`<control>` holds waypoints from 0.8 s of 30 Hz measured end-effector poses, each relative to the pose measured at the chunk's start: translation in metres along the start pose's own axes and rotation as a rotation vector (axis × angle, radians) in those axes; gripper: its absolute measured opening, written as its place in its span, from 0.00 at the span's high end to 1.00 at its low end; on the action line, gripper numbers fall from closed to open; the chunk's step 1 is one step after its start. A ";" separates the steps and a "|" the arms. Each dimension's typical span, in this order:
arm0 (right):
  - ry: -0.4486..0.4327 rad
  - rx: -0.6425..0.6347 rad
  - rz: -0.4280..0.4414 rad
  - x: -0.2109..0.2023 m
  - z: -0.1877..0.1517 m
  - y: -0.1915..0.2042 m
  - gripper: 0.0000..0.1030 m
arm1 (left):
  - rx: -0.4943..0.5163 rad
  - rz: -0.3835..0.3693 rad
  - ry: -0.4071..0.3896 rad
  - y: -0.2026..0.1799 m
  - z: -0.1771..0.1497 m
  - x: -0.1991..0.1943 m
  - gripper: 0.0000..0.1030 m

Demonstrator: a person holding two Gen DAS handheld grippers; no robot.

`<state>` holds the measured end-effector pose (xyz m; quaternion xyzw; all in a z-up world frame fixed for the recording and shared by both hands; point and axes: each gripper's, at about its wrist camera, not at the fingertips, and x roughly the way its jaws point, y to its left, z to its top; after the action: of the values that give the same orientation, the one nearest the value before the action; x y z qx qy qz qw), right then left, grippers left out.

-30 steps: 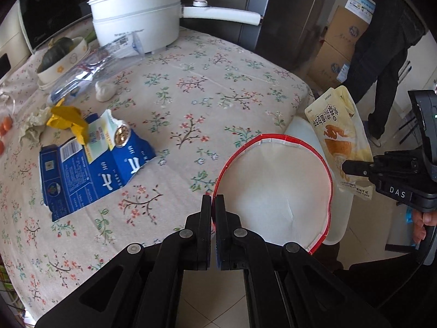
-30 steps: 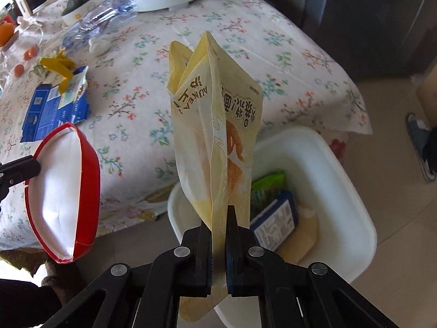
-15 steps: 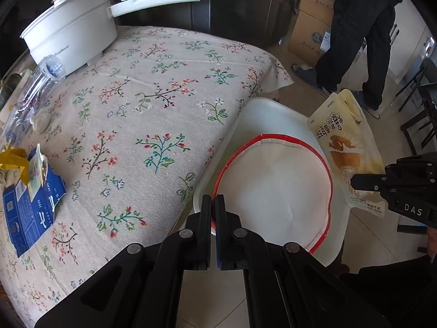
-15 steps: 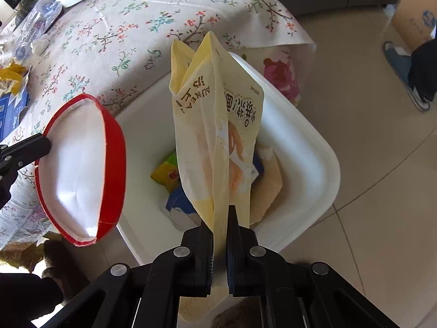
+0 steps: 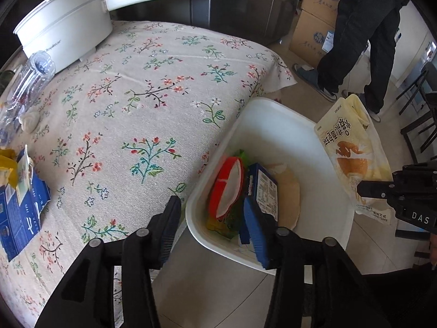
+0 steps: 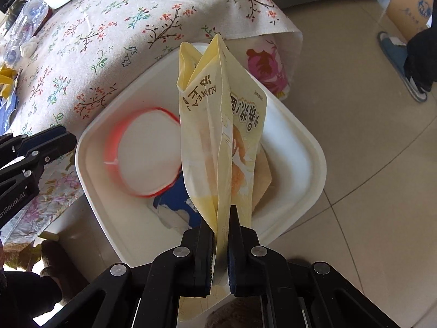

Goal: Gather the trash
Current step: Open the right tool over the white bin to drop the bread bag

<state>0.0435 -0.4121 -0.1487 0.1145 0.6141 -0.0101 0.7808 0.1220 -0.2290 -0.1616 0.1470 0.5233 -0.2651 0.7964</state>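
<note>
Floral tablecloth (image 5: 153, 104) beside white bin (image 5: 322, 205); left claw (image 5: 215, 216) wide, right claw (image 6: 220, 218) pinching yellow pouch (image 6: 218, 136)

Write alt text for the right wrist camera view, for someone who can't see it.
The right gripper pinches a yellow snack pouch upright above a white bin on the tiled floor beside a floral-clothed table. A red-rimmed white lid lies in the bin with other wrappers. At left, the left gripper stands open, holding nothing.
</note>
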 end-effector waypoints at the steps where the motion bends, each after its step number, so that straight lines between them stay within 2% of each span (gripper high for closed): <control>1: 0.000 0.000 0.000 0.000 0.000 0.000 0.92 | -0.002 0.007 -0.004 0.002 0.000 -0.002 0.44; 5: -0.003 0.004 0.002 0.000 0.002 0.002 0.89 | -0.014 0.031 -0.004 0.012 -0.002 -0.010 0.37; 7: -0.008 0.014 0.005 0.000 0.004 0.002 0.84 | -0.026 0.032 -0.001 0.018 -0.005 -0.015 0.35; 9: -0.006 0.035 0.016 0.000 0.006 0.002 0.53 | -0.033 0.035 -0.001 0.023 -0.008 -0.020 0.33; 10: -0.011 0.042 0.013 -0.001 0.007 0.002 0.49 | -0.036 0.036 0.000 0.026 -0.010 -0.023 0.32; 19: -0.038 0.004 0.002 -0.012 0.014 0.020 0.39 | -0.070 0.078 0.000 0.061 -0.026 -0.052 0.26; 24: -0.046 -0.034 0.005 -0.015 0.018 0.038 0.35 | -0.138 0.114 0.012 0.097 -0.038 -0.064 0.26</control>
<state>0.0633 -0.3802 -0.1240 0.1024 0.5957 -0.0004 0.7966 0.1294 -0.1135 -0.1231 0.1230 0.5360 -0.1816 0.8152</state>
